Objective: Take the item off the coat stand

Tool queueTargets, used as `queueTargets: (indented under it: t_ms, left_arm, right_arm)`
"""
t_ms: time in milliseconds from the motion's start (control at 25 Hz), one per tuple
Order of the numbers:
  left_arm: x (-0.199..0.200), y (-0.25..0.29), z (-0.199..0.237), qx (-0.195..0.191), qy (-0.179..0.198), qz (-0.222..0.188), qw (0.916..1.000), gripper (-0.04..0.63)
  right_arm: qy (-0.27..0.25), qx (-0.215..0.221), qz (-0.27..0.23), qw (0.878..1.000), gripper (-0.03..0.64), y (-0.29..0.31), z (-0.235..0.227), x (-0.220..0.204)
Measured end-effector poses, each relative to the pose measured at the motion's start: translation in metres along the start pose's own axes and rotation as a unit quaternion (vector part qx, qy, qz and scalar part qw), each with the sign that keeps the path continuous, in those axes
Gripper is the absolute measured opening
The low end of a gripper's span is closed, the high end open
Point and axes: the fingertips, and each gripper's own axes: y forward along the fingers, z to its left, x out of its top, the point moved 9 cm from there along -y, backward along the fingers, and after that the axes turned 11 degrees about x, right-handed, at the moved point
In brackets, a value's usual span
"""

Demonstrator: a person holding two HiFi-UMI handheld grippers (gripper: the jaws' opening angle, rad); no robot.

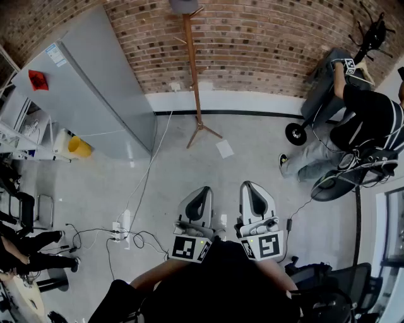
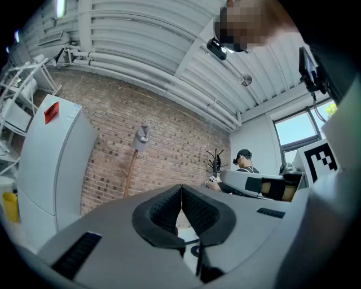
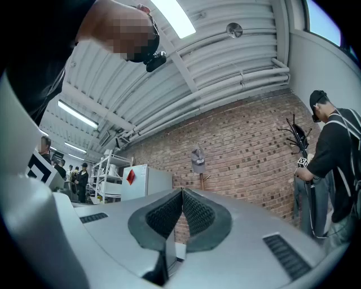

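The grey cap [image 1: 184, 5] hangs at the very top of the wooden coat stand [image 1: 195, 82], which stands against the brick wall [image 1: 265, 44], well apart from the person. In both gripper views the cap shows small and far off, above the pole. The left gripper [image 1: 202, 191] and the right gripper [image 1: 254, 187] are held low in front of the body, side by side. Both have their jaws pressed together with nothing between them.

The step in hand looks like the approach. To do it well, the person needs to walk up to the stand, minding the cables [image 1: 136, 236] on the floor to the left and the sheet of paper [image 1: 224, 148] near the stand's feet. One gripper should open before it reaches the cap, then close on the brim or the crown's edge, soft fabric that will likely fold under the pads. Lifting up and off the peg, rather than pulling sideways, should keep the slim stand from tipping. The other gripper could steady the pole.
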Motion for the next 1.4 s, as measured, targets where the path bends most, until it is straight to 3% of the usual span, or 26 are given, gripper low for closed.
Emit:
queueTargets:
  t_ms: [720,1120,1400]
  left_arm:
    - [0.012,0.03,0.016,0.009,-0.003,-0.006,0.9999,0.017]
    - [0.018,0.075,0.08,0.006,-0.016,-0.008,0.9998,0.017]
    - [0.023,0.108,0.118,-0.036,-0.036,0.004,0.9987,0.017]
  right_arm:
    - [0.034,0.008,-0.013,0.999,0.018,0.036,-0.018,-0.006]
    - [0.025,0.014,0.003,1.0,0.018,0.116,-0.012,-0.021]
    - [0.011,0.002,0.013,1.0,0.018,0.181,-0.011,-0.023]
